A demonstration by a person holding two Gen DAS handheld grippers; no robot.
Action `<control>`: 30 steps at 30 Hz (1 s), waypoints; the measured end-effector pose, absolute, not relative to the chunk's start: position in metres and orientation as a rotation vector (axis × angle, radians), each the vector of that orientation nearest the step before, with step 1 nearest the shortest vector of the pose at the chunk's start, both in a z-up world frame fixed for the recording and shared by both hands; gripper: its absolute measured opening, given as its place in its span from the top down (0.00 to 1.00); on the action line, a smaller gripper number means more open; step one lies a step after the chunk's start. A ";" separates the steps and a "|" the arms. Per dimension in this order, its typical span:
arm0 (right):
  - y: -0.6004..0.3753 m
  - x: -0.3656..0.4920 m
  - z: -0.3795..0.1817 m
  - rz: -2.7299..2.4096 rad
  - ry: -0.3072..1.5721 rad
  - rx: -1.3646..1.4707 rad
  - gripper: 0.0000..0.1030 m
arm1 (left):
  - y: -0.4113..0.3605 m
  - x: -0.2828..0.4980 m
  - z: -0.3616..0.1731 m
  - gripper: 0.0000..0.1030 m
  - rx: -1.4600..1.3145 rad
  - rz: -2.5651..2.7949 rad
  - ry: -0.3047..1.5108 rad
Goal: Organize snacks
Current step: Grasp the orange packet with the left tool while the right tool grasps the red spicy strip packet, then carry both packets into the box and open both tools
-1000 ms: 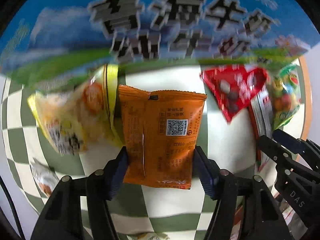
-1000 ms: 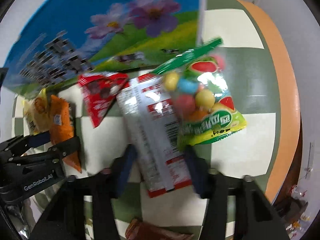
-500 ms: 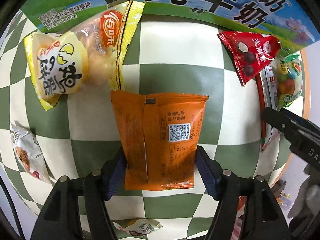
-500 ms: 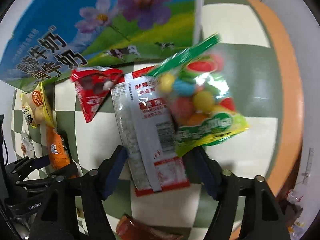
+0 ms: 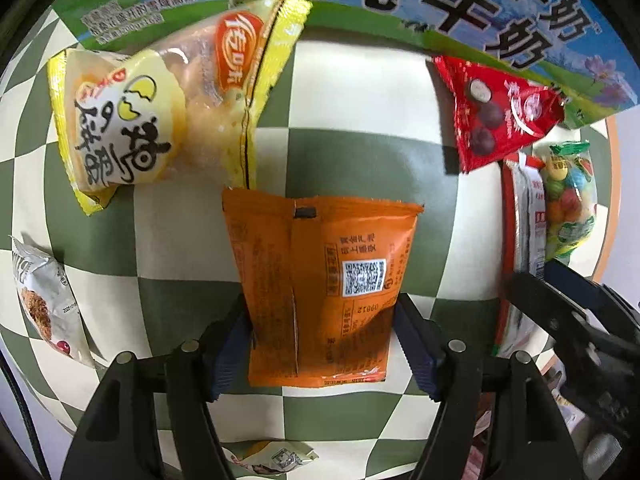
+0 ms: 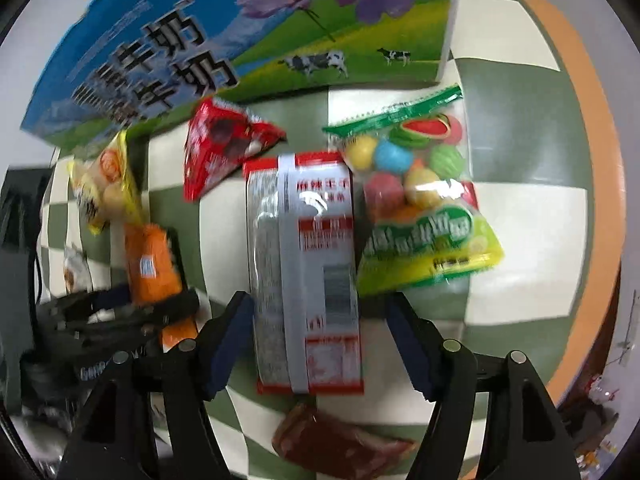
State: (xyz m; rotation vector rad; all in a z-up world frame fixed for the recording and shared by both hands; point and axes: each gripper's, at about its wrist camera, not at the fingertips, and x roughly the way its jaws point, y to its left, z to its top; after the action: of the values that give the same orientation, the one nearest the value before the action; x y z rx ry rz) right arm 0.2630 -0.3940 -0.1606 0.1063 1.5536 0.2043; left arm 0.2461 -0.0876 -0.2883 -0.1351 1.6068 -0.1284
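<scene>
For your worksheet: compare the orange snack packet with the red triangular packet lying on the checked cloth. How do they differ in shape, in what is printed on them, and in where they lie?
The orange packet is rectangular; the red packet is triangular. The orange packet shows a QR code and small print; the red packet shows dark round sweets. The orange packet lies between the left gripper fingers; the red packet lies clear of both grippers, beside the milk carton. Both lie flat on the checked cloth.

The left gripper (image 5: pixel 324 346) has been lowered toward the checked cloth (image 5: pixel 360 168), and its jaws have just been opened a little around the orange packet (image 5: pixel 320 292). The milk box (image 5: pixel 460 0) is now seen only at the top edge. The jaws of the right gripper (image 6: pixel 320 340) have been opened wide and then narrowed slightly; the red-and-white packet (image 6: pixel 308 264) lies between them, with a gap beside its right edge.
</scene>
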 end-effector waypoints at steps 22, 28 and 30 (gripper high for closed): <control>-0.351 0.265 -0.164 0.261 1.498 0.004 0.52 | -0.062 0.231 -0.257 0.44 -0.117 -0.138 1.534; -0.356 0.253 -0.125 0.324 1.444 0.072 0.53 | -0.053 0.224 -0.208 0.45 -0.132 -0.188 1.477; -0.358 0.254 -0.109 0.347 1.424 0.101 0.53 | -0.047 0.232 -0.193 0.45 -0.154 -0.202 1.460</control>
State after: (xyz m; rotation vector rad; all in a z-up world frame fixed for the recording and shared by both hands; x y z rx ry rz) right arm 0.2541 -0.3579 -0.1090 0.1011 1.4236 0.3467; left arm 0.2320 -0.0469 -0.1932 -0.1542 1.4596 -0.2019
